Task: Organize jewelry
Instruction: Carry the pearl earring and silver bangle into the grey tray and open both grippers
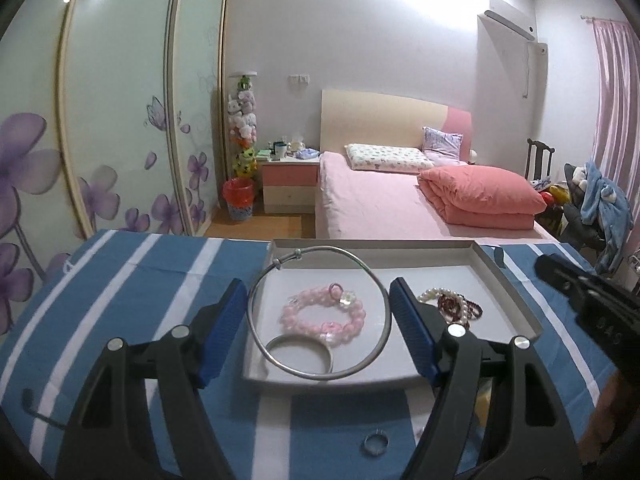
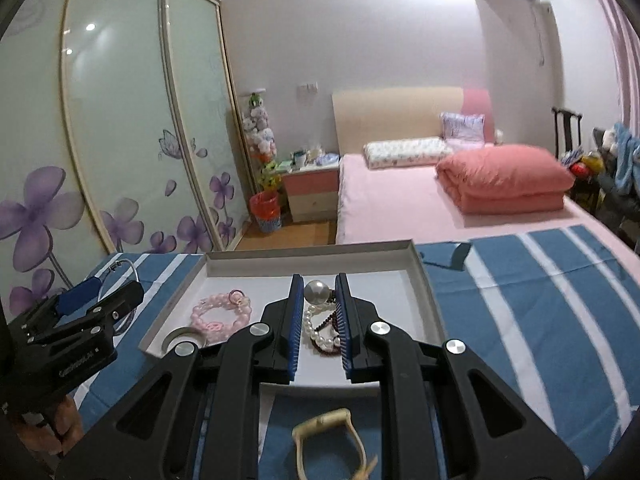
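A shallow white cardboard tray (image 1: 516, 292) sits on a blue cloth with white stripes (image 1: 120, 280), and most of the jewelry lies in it. The left gripper (image 1: 318, 312), with black arms and blue ribbed pads, stands wide, and a large thin silver metal hoop (image 1: 256, 280) spans the gap between its pads; the hoop's sides run close to both pads, but whether they press on it cannot be told. Seen through the hoop, a pink beaded bracelet with a small pink ring charm (image 1: 320, 316) lies on the tray floor, with a broad silver bangle (image 1: 280, 344) just beside it toward the near rim. To the right of the right pad lies a tangle of white pearl beads and dark red beads (image 1: 452, 304). The right gripper (image 2: 318, 300) has its jaws nearly together on a large round pearl-coloured bead (image 2: 317, 292) held above that tangle. Outside the tray, on the cloth in front of it, rest a small silver ring (image 1: 375, 445) and a cream-coloured bracelet with a squarish loop (image 2: 328, 436). Behind stands a bed with a pink sheet (image 1: 380, 208), a folded coral quilt (image 1: 480, 196), and a wardrobe with purple flowers on frosted doors (image 1: 120, 120).
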The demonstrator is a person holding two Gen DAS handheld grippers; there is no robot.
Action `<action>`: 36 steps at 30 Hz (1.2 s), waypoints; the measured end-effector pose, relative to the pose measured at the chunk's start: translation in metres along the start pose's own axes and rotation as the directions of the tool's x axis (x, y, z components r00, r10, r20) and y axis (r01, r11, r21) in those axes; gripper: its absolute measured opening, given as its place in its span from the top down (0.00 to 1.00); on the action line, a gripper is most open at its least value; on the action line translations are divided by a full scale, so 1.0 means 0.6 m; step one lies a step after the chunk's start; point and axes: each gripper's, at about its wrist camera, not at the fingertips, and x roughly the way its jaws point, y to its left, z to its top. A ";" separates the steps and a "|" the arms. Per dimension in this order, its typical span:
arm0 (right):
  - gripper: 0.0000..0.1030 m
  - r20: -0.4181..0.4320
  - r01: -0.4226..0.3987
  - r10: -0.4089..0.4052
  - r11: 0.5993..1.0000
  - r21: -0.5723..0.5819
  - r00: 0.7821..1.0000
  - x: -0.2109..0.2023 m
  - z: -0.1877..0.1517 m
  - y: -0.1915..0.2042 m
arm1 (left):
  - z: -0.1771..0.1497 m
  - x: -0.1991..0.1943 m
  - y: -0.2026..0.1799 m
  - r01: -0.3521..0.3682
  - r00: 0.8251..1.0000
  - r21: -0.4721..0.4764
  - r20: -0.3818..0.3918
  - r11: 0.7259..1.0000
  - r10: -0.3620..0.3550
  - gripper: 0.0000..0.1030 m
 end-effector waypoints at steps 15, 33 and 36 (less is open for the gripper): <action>0.83 -0.169 -0.034 0.039 0.999 0.031 0.985 0.123 0.001 -0.019 | 0.015 0.134 -0.008 0.006 0.996 0.008 -0.087 1.000 -0.005 0.30; 0.63 -0.171 -0.046 0.053 0.998 0.041 0.984 0.117 -0.002 -0.038 | 0.027 0.139 0.003 0.008 0.997 -0.013 -0.079 1.000 -0.009 0.30; 0.63 -0.166 -0.043 0.049 0.998 0.040 0.985 0.111 -0.002 -0.039 | 0.032 0.133 0.017 -0.001 0.997 -0.028 -0.076 1.000 -0.001 0.30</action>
